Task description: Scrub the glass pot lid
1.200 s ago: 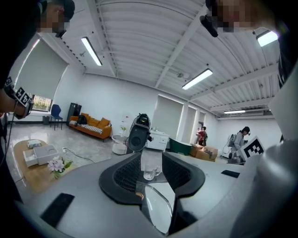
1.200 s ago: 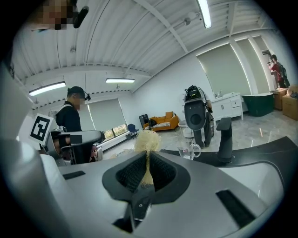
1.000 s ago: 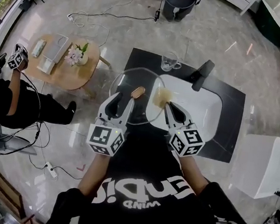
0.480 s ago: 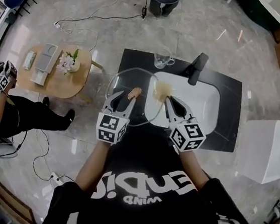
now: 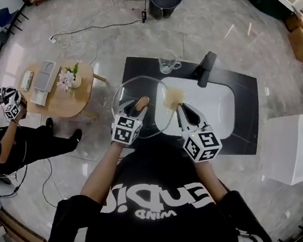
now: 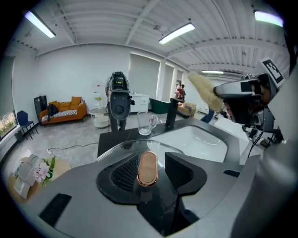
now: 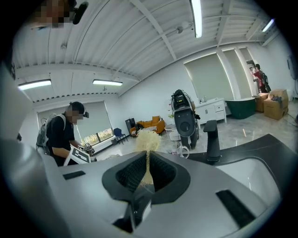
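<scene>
Was opening left claw (image 5: 133, 106) around rose-gold knob (image 6: 148, 168) of round clear glass pot lid (image 5: 139, 88), above black surface (image 5: 141, 67) beside white sink (image 5: 213, 106). Clamped beige fibrous scrubber (image 5: 173, 97) in right claw (image 5: 185, 111). Couldn't read white shirt lettering (image 5: 158, 201).

Open-plan demonstration hall: black counter (image 5: 141, 67) with white sink (image 5: 215, 104), orange sofa (image 6: 63, 108), ceiling strip lights (image 6: 176, 33), marble floor (image 5: 207, 26).

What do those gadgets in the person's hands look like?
The left gripper and right gripper are each a grey shell with two dark ribbed fingers and a cube of black-and-white square markers. The left one's fingers are opening, a copper-coloured knob between them. The person wears a black top with white lettering.
</scene>
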The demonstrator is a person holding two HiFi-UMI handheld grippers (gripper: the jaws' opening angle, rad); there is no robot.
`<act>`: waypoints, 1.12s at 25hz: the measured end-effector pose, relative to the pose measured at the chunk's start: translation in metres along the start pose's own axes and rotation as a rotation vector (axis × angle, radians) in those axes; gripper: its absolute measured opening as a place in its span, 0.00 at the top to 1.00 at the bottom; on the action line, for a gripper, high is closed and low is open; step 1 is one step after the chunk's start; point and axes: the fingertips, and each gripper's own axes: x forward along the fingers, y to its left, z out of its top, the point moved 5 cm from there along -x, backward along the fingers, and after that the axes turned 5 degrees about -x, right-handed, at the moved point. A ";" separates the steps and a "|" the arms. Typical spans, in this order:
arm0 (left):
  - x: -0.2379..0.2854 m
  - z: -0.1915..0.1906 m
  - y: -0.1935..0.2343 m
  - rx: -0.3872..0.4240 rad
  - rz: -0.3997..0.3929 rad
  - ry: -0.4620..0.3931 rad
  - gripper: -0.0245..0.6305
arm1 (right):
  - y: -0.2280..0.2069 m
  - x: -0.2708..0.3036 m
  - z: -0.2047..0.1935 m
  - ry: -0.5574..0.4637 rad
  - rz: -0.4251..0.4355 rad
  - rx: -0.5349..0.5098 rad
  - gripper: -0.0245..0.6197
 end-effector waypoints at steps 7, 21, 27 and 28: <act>0.026 -0.016 0.005 0.037 -0.010 0.087 0.68 | -0.003 -0.003 -0.005 0.010 -0.019 0.008 0.92; 0.037 -0.017 0.007 0.035 -0.040 0.142 0.68 | -0.009 0.012 -0.023 0.096 0.035 0.001 0.92; 0.038 -0.015 0.010 0.042 -0.077 0.164 0.68 | -0.001 0.028 -0.055 0.264 0.136 -0.030 0.92; 0.038 -0.015 0.010 0.044 -0.082 0.167 0.68 | 0.003 0.030 -0.061 0.298 0.164 -0.037 0.92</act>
